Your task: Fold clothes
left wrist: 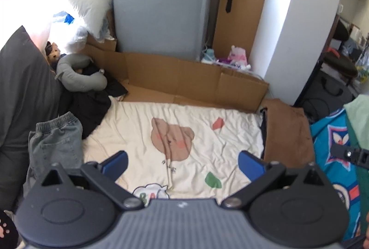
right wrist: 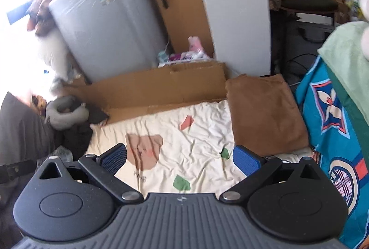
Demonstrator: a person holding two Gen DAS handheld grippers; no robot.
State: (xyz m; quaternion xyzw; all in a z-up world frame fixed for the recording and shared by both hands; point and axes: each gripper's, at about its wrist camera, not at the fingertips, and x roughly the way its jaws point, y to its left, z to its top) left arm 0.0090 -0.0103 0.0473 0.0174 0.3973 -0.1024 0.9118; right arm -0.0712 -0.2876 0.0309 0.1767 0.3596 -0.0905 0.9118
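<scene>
So we're hovering both tongs over the cream bear-print sheet (left wrist: 184, 133), and neither is gripping anything: the left tongs (left wrist: 183, 162) are spread wide and empty, and so are the right tongs (right wrist: 180, 158). Looks like we're between garments. The brown folded piece (right wrist: 265, 110) is sitting flat at the sheet's right edge, seemingly done, while the grey-green jeans (left wrist: 55, 140) are lying crumpled just off the sheet's left edge, beside a black garment (left wrist: 92, 108). Our guess is the jeans are next, which calls for swinging the left tongs over, pinching the waistband and dragging them onto the sheet's middle. Room-wise, the sheet's middle is open. We're watching the cardboard wall (left wrist: 184, 78) along the sheet's far edge and the teal blanket (right wrist: 334, 122) crowding the brown piece's right.
</scene>
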